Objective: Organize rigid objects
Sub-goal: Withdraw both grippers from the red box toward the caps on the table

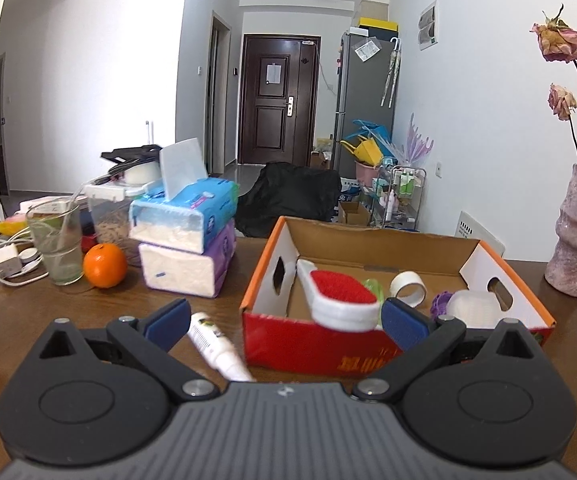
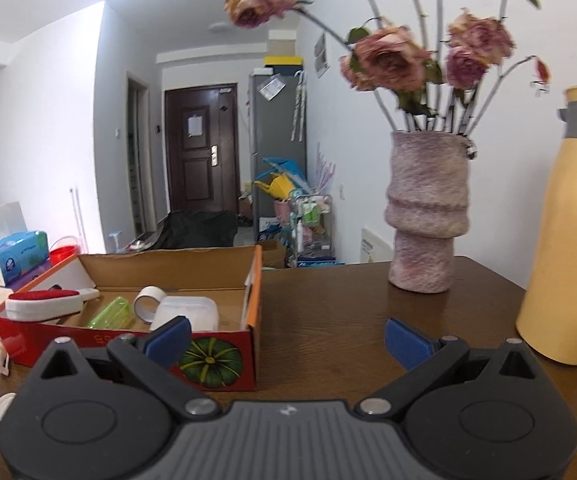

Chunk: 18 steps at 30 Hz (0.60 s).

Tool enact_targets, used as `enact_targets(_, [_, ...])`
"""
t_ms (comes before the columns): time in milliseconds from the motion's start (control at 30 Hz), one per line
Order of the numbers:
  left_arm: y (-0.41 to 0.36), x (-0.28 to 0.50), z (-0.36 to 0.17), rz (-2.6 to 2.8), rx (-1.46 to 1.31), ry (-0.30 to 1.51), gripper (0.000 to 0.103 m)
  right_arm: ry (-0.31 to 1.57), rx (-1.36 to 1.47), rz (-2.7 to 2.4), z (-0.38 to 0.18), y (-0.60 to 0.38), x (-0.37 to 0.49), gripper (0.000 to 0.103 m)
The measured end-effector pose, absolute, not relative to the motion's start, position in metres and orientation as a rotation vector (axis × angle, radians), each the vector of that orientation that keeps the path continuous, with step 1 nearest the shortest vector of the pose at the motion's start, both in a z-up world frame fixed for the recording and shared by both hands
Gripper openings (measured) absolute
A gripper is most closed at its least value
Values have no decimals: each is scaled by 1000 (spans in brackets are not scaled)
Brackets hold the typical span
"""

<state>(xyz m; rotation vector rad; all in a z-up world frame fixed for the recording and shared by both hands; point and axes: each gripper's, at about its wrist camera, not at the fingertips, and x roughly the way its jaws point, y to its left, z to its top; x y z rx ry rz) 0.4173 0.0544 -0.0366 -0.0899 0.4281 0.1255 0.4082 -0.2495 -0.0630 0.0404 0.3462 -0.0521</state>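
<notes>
Wooden table: cardboard box holds red-faced lint brush, handle rearward; both grippers spread, empty.

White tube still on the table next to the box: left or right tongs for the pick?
Left. The white tube lies just ahead of the open left tongs, by their left pad. From the open right tongs it sits far left, beyond the cardboard box.
</notes>
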Motion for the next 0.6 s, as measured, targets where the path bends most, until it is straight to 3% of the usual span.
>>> enact_targets(600, [59,355,-59,116,-69,492,103,364,69,-109,-77,-284,342,103])
